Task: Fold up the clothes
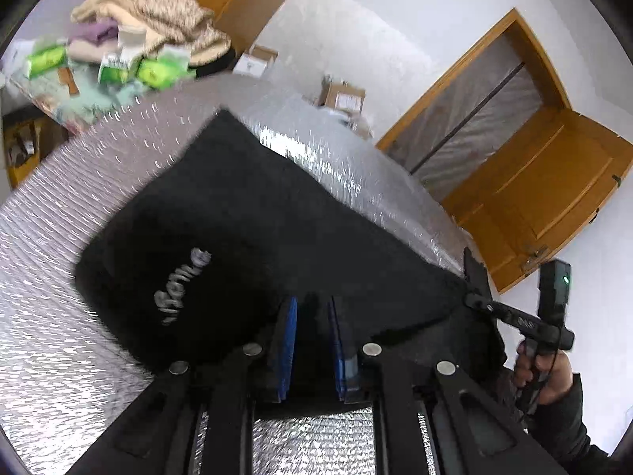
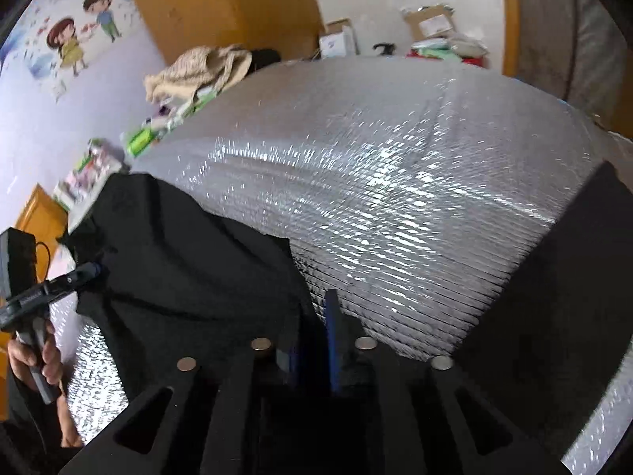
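Both the left gripper (image 1: pixel 312 340) and the right gripper (image 2: pixel 312 340) pinch the black garment (image 1: pixel 237 229) over the silver sheet (image 2: pixel 376 182); cardboard boxes (image 1: pixel 342 95) stand behind, contents unclear.

You worked over a silver quilted tabletop (image 2: pixel 395 182). White wall (image 1: pixel 395 12), open wooden door (image 1: pixel 546 182), cartoon mural (image 2: pixel 75 35), cardboard boxes (image 1: pixel 342 97) behind. Daylight, diffuse.

Close wrist views, shared black garment (image 1: pixel 245 213)
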Available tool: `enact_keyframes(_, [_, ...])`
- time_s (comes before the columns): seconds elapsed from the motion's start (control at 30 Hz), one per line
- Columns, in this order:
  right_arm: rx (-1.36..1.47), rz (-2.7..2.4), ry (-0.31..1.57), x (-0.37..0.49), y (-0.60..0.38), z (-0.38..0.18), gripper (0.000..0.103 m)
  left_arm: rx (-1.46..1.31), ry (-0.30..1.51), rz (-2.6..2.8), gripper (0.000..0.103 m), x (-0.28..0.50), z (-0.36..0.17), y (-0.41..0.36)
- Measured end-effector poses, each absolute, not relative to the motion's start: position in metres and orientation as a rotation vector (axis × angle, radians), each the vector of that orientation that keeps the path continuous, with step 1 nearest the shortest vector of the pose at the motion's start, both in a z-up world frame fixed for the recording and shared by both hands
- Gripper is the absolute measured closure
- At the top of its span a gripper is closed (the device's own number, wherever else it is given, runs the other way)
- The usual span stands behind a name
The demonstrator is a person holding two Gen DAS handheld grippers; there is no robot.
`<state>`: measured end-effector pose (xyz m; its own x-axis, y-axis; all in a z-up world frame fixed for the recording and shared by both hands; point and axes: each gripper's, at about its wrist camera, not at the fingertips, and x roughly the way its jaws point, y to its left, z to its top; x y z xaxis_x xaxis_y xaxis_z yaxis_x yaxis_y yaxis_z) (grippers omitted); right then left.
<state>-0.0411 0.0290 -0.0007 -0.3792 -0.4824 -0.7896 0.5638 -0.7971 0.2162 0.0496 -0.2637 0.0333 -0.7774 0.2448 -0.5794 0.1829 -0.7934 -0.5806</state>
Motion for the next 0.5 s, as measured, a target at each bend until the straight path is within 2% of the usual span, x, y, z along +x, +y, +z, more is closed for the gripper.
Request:
enact_keyframes(0.17, [1.048,-2.081,0.191,0.017,0.019,0.022,0.075,-0.985,-1.162,2.906,0.086,0.100,0.035,-0.301])
enact_keyframes(0.33, [0.994,-1.957,0.290,0.064,-0.003,0.010,0.074,-0.938,-1.447,2.924,0.079,0.141,0.021,-0.321])
enact_keyframes(0.5, [0.980,-1.917,0.346,0.086,-0.013,-0.003,0.074,-0.938,-1.538,2.835,0.073,0.126,0.017,-0.312])
